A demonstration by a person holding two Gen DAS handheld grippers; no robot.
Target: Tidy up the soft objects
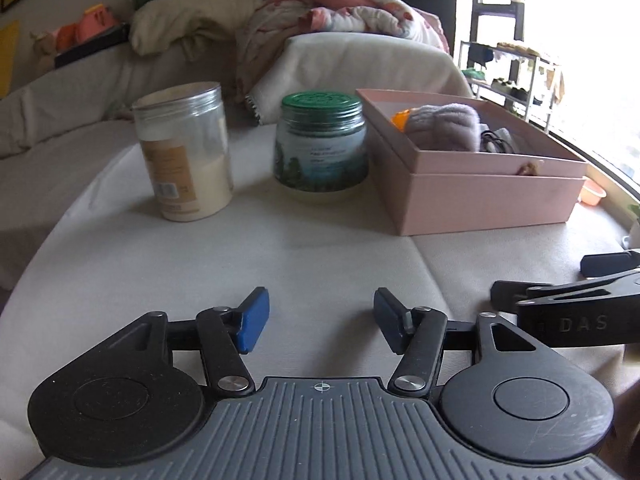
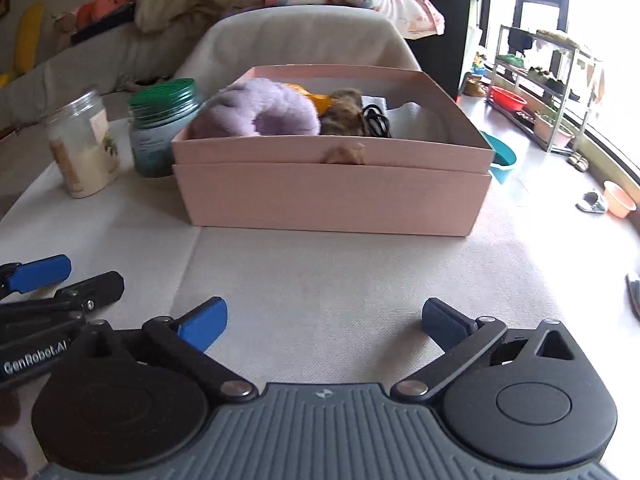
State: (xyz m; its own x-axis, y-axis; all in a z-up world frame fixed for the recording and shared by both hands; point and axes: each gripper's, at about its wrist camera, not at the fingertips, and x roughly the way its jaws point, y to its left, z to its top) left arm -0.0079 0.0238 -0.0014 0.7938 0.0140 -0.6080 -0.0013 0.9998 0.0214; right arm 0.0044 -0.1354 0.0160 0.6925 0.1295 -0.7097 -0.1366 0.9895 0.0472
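Note:
A pink box (image 2: 332, 196) stands on the cloth-covered table (image 2: 340, 280); it also shows in the left wrist view (image 1: 492, 200). In it lie a purple furry item (image 2: 256, 110), an orange piece (image 2: 316, 100), a brown furry item (image 2: 344, 114) and a black cord (image 2: 376, 120). A brown tuft (image 2: 346, 155) pokes out at the box's front seam. My left gripper (image 1: 320, 324) is open and empty over bare cloth. My right gripper (image 2: 324, 326) is open and empty in front of the box.
A clear jar of white powder (image 1: 184, 152) and a green-lidded jar (image 1: 320, 148) stand left of the box. A sofa with blankets and cushions (image 1: 320, 12) lies behind. Shelves (image 2: 552, 92) and basins stand by the bright window at right.

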